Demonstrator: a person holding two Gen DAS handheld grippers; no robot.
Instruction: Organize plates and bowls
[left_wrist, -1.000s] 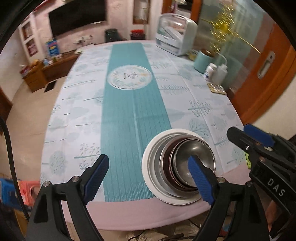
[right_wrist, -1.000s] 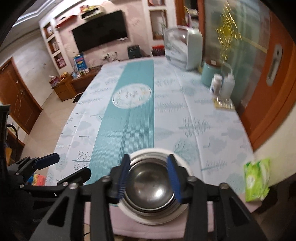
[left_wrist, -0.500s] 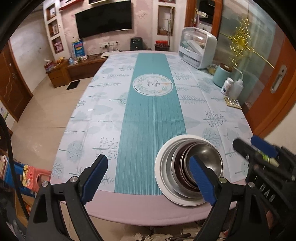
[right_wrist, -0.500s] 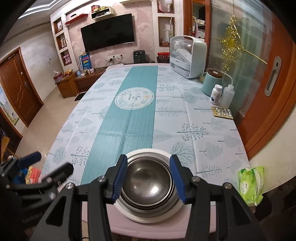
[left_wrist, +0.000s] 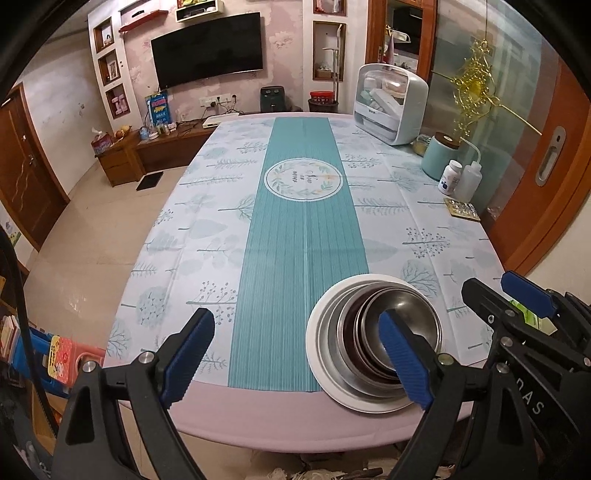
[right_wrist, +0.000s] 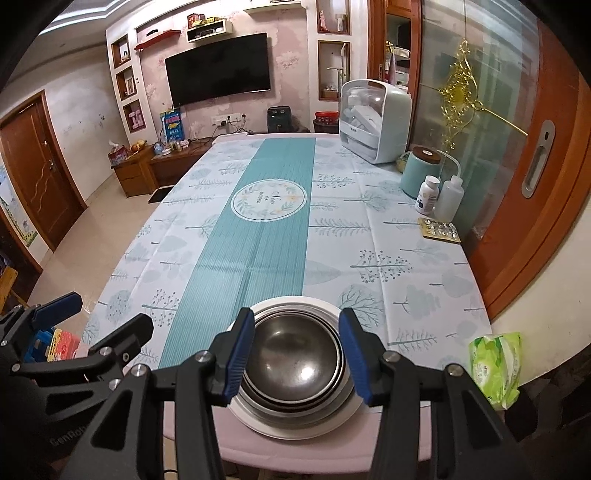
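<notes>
White letters "DAS" stand on the right gripper; "GenRob" on the left gripper.

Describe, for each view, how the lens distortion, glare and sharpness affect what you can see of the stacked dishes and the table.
Left wrist view: fisheye bends the table edge; black vignette fills the corners; stacked dishes are sharp, partly hidden behind a blue pad of the left gripper. Right wrist view: same curvature; a small bright glare spot sits in the top steel bowl, framed by the right gripper; no motion blur.
</notes>
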